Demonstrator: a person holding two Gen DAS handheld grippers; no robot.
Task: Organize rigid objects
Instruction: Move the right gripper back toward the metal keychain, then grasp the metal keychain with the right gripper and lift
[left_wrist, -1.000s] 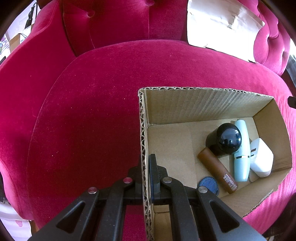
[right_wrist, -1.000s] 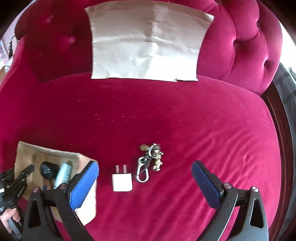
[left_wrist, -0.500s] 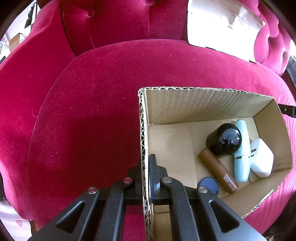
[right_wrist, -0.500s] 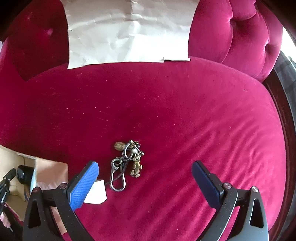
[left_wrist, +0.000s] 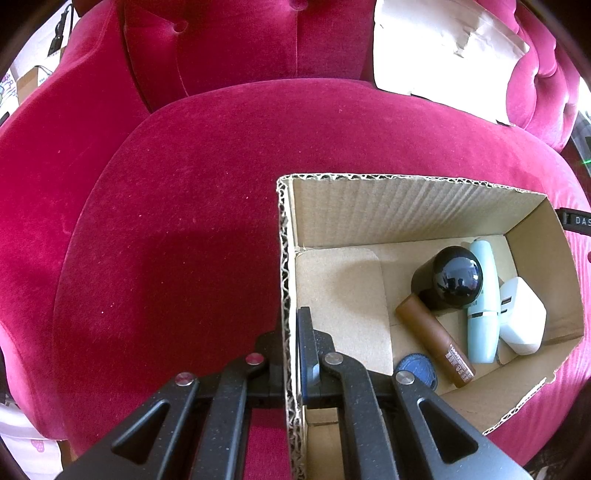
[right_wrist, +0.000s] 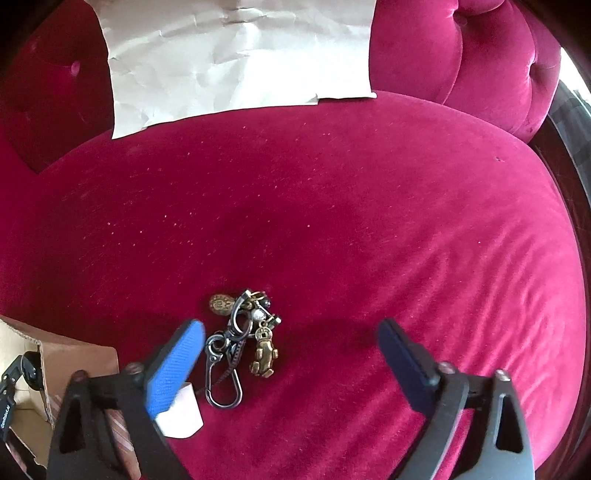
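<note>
On the crimson velvet seat (left_wrist: 184, 221), at the right of the left wrist frame, stands an open corrugated cardboard box (left_wrist: 406, 206). Inside lie a glossy black round-headed bottle (left_wrist: 450, 282), a brown cylindrical tube (left_wrist: 432, 339), a pale blue plastic tube (left_wrist: 480, 317) and a white plastic charger block (left_wrist: 521, 317). The left gripper (left_wrist: 291, 354) is clamped on the box's near wall. Low in the right wrist frame, the right gripper (right_wrist: 291, 350) has its blue ribbed pads wide apart above a metal keyring bunch with a brass car charm (right_wrist: 243, 339); a white plug adapter (right_wrist: 181, 417) lies by its left finger.
</note>
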